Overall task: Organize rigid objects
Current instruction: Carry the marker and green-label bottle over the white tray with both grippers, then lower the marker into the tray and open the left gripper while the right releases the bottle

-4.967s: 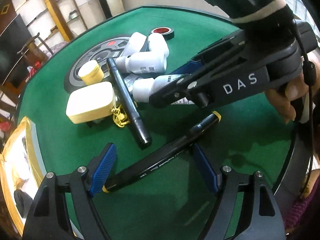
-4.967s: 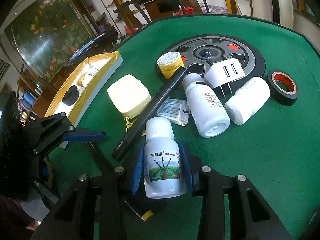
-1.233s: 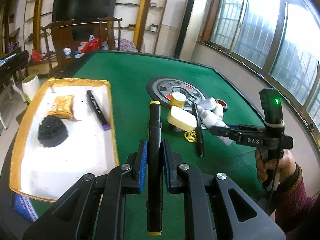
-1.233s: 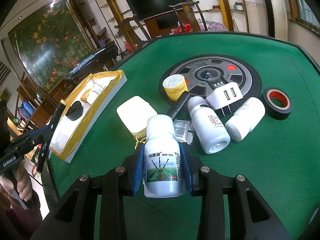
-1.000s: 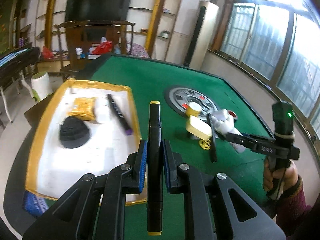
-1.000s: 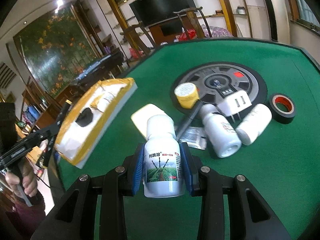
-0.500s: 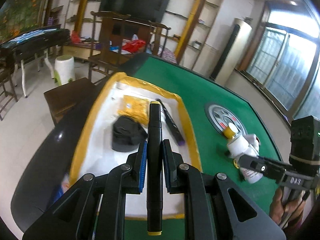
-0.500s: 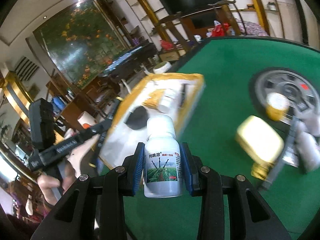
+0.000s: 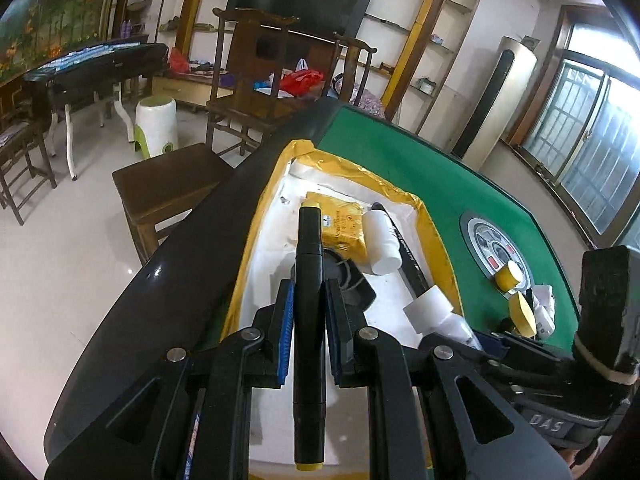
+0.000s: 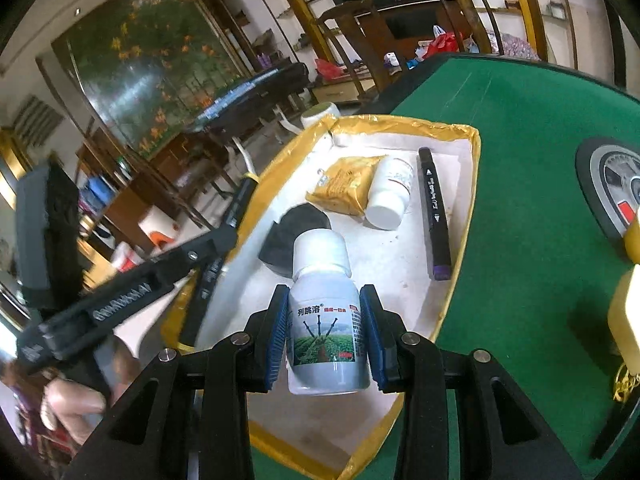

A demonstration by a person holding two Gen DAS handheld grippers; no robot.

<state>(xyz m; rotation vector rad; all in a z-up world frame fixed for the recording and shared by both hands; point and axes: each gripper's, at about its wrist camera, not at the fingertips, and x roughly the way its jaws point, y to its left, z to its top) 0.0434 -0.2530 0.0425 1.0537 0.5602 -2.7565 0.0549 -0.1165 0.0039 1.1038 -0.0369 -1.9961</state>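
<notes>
1. Left gripper (image 9: 308, 334): jaws clamped narrow on a black marker (image 9: 308, 312) with yellow end caps, held lengthwise along the fingers and poised above the near end of the tray, presumably for release there.
2. Right gripper (image 10: 324, 338): jaws closed on a white labelled bottle (image 10: 324, 320), cap pointing forward, over the tray's near edge; the grip across the body keeps it steady for setting down.
3. Tray (image 10: 472, 208): white-lined, yellow-taped rim, at the bench edge; serves as the collection point.
4. Tray contents: yellow packet (image 10: 346, 190), small white bottle (image 10: 390, 192), purple-tipped marker (image 10: 434, 216), black round object (image 10: 294, 236), grouped at the far half, leaving the near half free.
5. Bench (image 10: 528, 160): green felt; further items remain unsorted near the round centre panel (image 9: 496, 246).
</notes>
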